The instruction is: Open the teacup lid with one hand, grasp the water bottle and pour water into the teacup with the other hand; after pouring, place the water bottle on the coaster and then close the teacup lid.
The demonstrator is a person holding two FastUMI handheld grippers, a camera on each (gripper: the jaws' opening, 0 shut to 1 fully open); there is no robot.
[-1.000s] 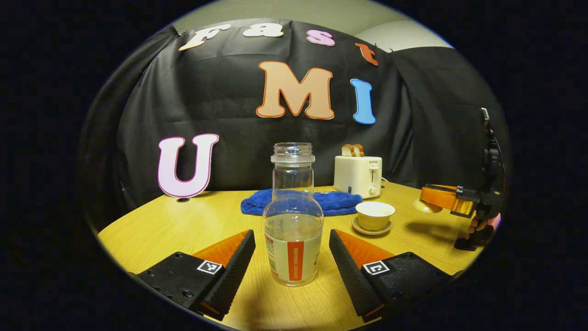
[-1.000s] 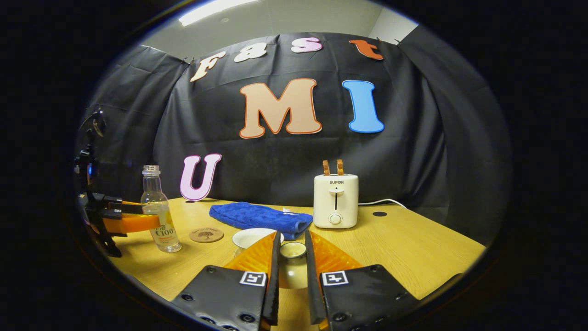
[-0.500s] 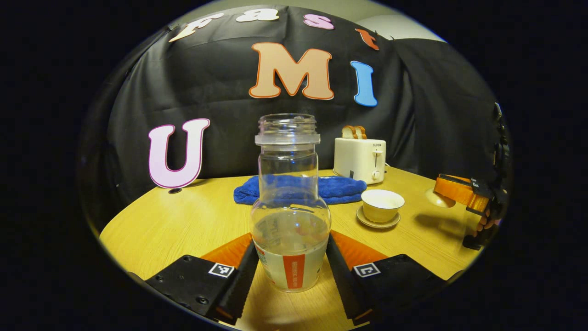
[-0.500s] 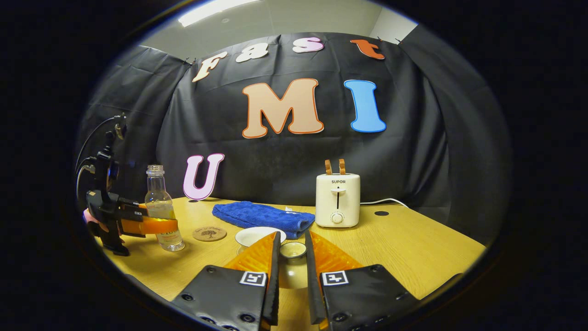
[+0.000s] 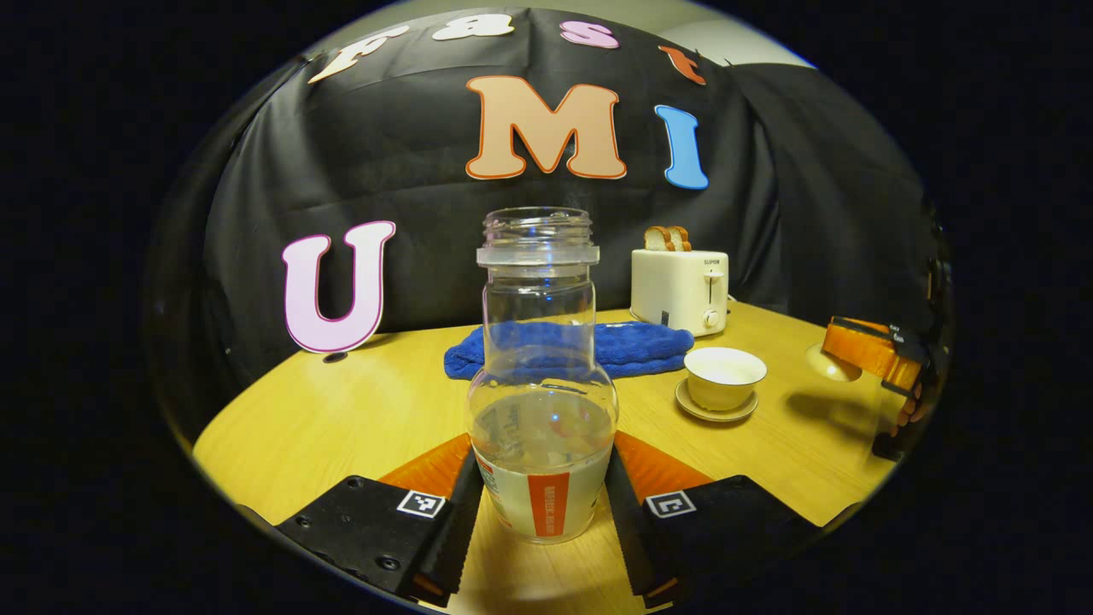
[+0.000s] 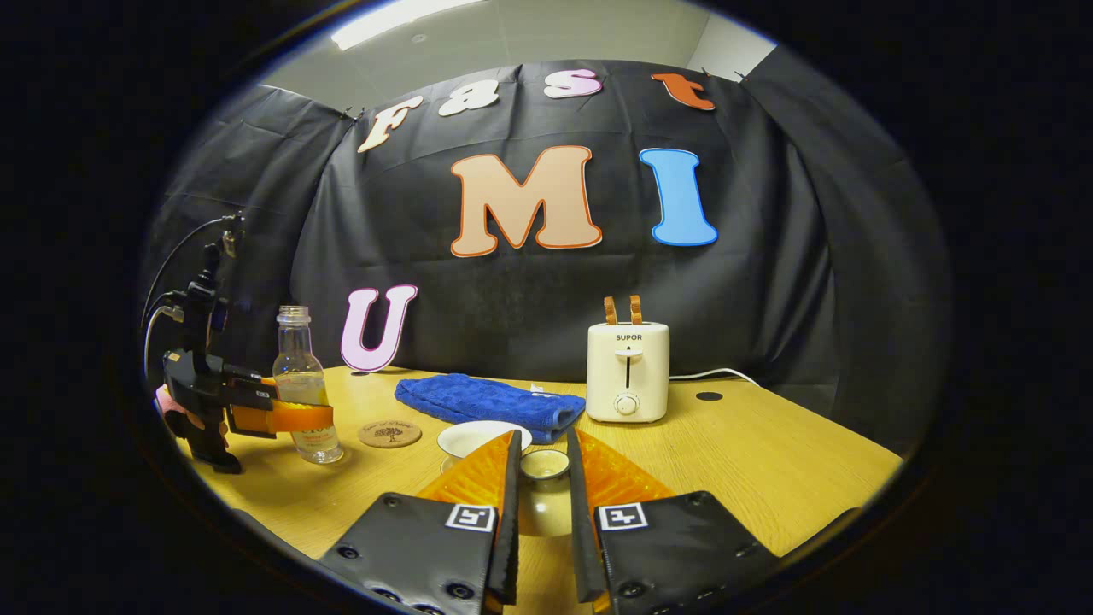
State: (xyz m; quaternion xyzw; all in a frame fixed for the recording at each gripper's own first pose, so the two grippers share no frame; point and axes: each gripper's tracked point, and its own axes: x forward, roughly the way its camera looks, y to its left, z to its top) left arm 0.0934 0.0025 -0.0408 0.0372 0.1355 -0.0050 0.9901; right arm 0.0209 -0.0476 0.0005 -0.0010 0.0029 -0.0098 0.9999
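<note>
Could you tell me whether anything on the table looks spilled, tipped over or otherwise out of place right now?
Nothing stands out. The water bottle stands upright between the left gripper fingers, the teacup sits level on its saucer, and the right gripper holds the lid clear. The table looks dry.
</note>
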